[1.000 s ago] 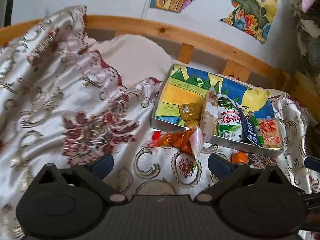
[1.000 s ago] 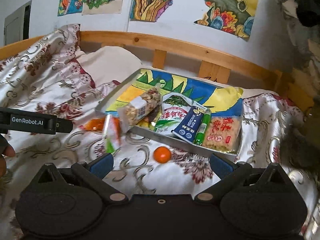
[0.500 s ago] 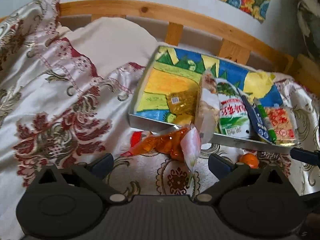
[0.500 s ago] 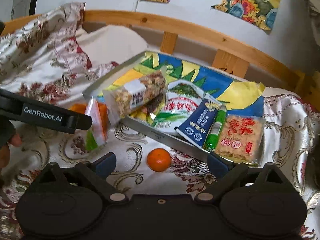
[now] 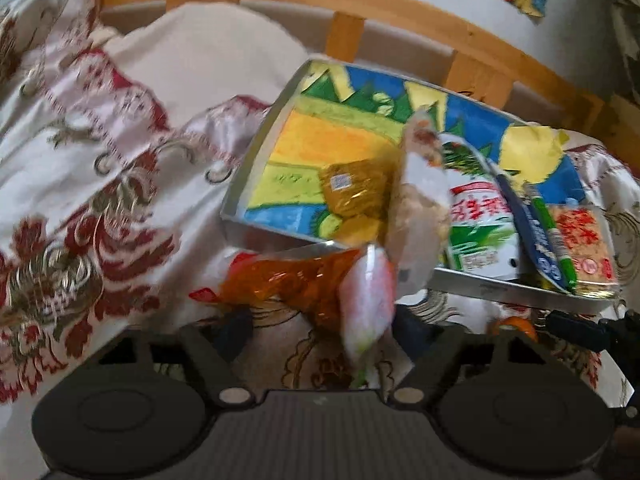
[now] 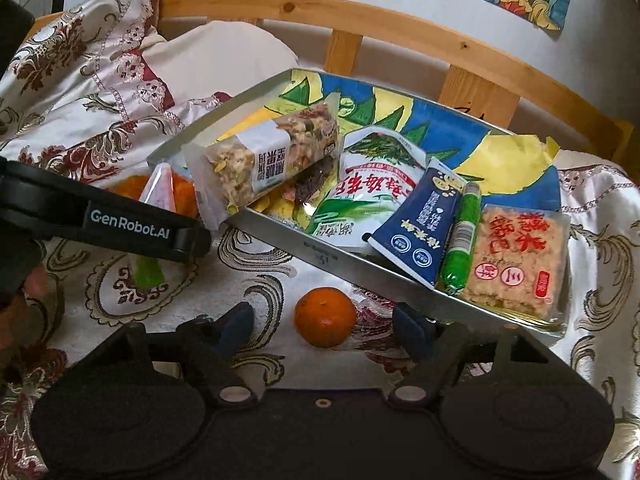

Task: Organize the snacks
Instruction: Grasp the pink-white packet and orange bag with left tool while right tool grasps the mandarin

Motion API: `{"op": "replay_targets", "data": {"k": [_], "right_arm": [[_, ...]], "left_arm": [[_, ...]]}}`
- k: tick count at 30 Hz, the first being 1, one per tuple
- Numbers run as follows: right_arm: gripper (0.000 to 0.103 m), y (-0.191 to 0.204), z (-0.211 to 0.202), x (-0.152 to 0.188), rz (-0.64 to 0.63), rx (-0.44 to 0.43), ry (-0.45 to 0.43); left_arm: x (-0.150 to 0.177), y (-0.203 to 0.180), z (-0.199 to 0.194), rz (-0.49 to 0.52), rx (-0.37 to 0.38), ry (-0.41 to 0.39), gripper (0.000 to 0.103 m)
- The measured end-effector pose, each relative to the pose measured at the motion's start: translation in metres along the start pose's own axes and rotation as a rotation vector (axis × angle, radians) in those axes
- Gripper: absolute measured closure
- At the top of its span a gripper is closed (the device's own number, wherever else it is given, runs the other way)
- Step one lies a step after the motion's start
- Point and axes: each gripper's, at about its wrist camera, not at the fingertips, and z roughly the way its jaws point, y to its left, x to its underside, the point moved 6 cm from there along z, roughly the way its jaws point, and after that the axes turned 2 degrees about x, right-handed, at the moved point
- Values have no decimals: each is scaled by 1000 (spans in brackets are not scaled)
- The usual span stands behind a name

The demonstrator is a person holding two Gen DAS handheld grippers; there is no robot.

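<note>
A metal tray (image 6: 320,254) with a painted lining lies on the bed and holds a grain bar (image 6: 272,160), a green-white packet (image 6: 360,196), a navy packet (image 6: 420,224), a green stick (image 6: 464,236) and a crispy rice pack (image 6: 520,256). An orange snack bag (image 5: 304,284) lies on the cover before the tray, just ahead of my open left gripper (image 5: 320,332). A tangerine (image 6: 325,316) lies between the fingers of my open right gripper (image 6: 324,326). The tray (image 5: 500,286) also shows in the left wrist view.
A patterned satin cover (image 6: 80,92) and a white pillow (image 6: 224,52) lie to the left. A wooden bed rail (image 6: 400,20) runs behind the tray. The left gripper's body (image 6: 100,220) crosses the left of the right wrist view.
Both grippers have moved forward and down. The orange bag now sits close in front of the left gripper; the tangerine now sits between the right fingers.
</note>
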Motion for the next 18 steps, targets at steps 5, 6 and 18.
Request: {"op": "replay_targets", "data": {"k": [5,6,18], "right_arm": [[45,3,8,0,26,-27,19],[48,4,9,0,31,-35,22],[68,8,2,-3,39,-50,13]], "left_arm": [[2,4,-4,-43,37,-18,56],[3,3,-6,-45,42,-21,58],[21,7,-30,-72,33,-74,64]]}}
